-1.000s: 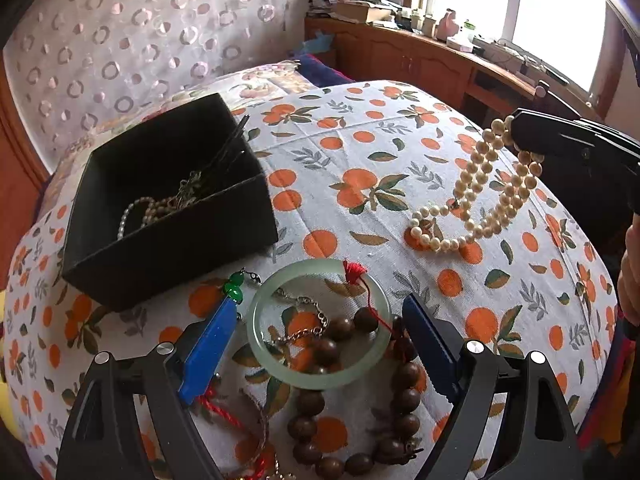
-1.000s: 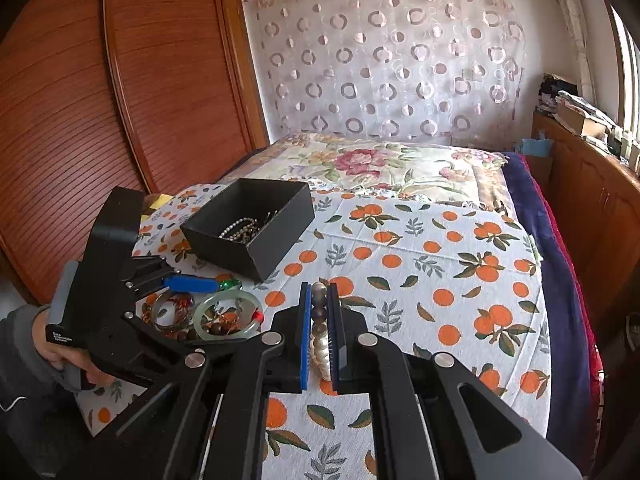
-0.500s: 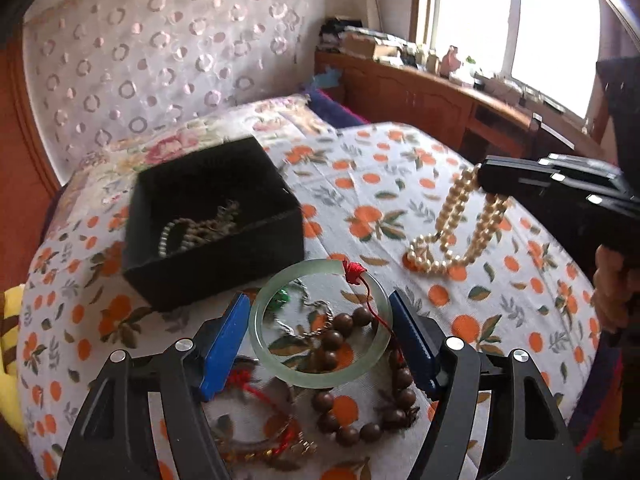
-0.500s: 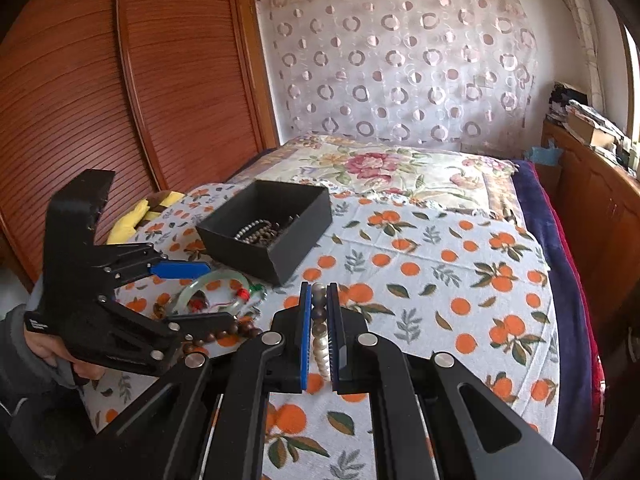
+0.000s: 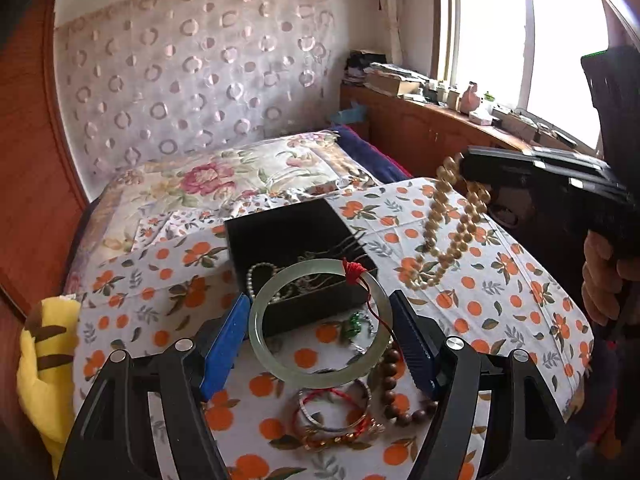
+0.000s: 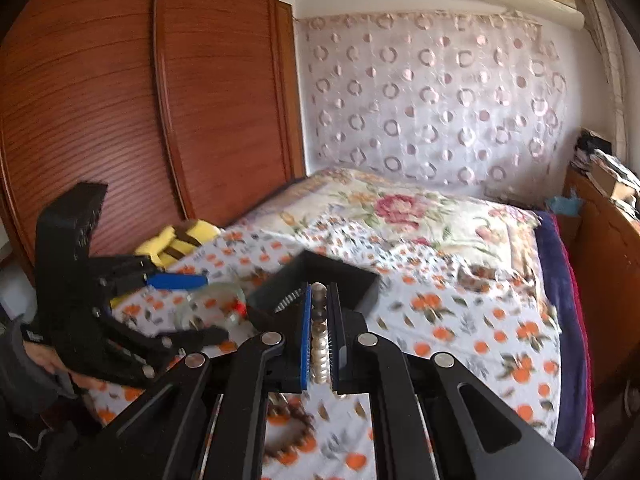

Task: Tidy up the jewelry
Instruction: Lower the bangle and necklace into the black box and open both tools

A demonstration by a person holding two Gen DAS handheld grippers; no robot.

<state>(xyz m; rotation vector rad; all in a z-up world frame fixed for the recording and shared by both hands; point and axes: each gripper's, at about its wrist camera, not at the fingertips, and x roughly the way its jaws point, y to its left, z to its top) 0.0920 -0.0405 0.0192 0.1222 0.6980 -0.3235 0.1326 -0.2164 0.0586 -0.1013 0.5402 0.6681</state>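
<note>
My left gripper (image 5: 320, 320) is shut on a pale green jade bangle (image 5: 320, 378) with a red tassel and holds it lifted, just in front of the black jewelry box (image 5: 296, 236). The box holds a silver bead chain and dark pieces. My right gripper (image 6: 319, 316) is shut on a pearl necklace (image 6: 319, 344); in the left wrist view the necklace (image 5: 448, 236) hangs from it in the air, to the right of the box. The left gripper and bangle (image 6: 212, 296) also show in the right wrist view, left of the box (image 6: 320, 280).
On the orange-print cloth (image 5: 500, 300) lie a brown wooden bead bracelet (image 5: 394, 392), red and gold bangles (image 5: 336, 416) and a green-stone chain (image 5: 354, 322). A yellow plush (image 5: 44, 360) sits at the left edge. A wooden cabinet (image 5: 432, 132) stands right; a wardrobe (image 6: 140, 120) left.
Both grippers have risen. The bangle has come up off the cloth in my left gripper. The pearl necklace has lifted clear of the cloth and moved toward the box.
</note>
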